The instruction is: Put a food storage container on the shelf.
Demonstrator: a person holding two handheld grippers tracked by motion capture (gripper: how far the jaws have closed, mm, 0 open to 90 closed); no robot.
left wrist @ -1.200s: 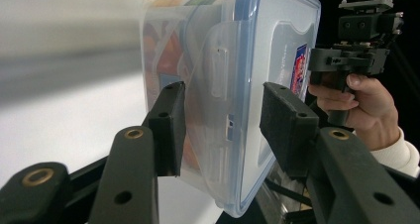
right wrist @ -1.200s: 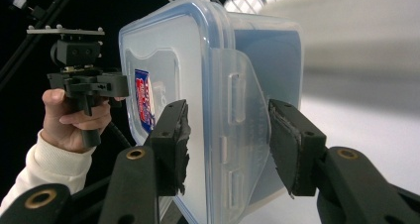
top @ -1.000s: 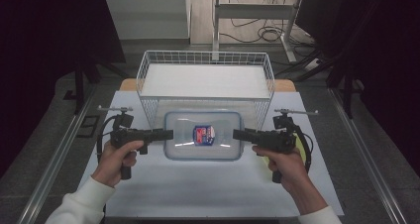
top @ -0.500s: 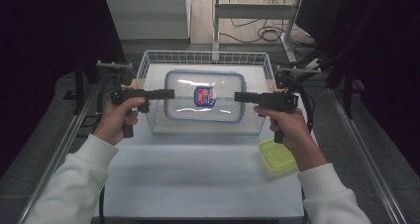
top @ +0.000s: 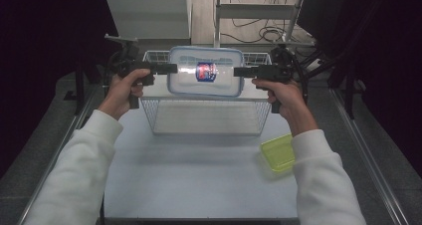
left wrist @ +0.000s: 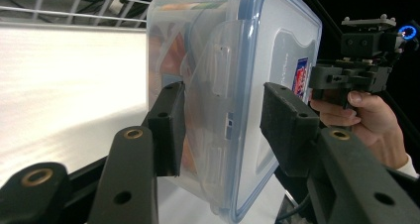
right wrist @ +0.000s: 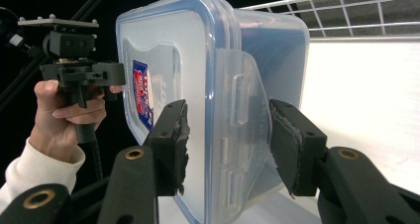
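Note:
A clear plastic container with a blue-rimmed lid and a red-blue label hangs in the air over the wire basket, its lid tilted toward the camera. My left gripper is shut on its left end and my right gripper on its right end. In the left gripper view the jaws of the left gripper clamp the side clasp of the container, with the right gripper beyond. In the right gripper view the right gripper clamps the other clasp of the container; the left gripper is farther off.
The white wire basket stands at the far middle of the white table. A shallow green tray or lid lies on the table at the right, under my right forearm. Dark frames and cables stand behind the basket.
Both grippers have carried the container up and away from me, from the table in front of the basket to above the basket. The green piece has come into sight at the right.

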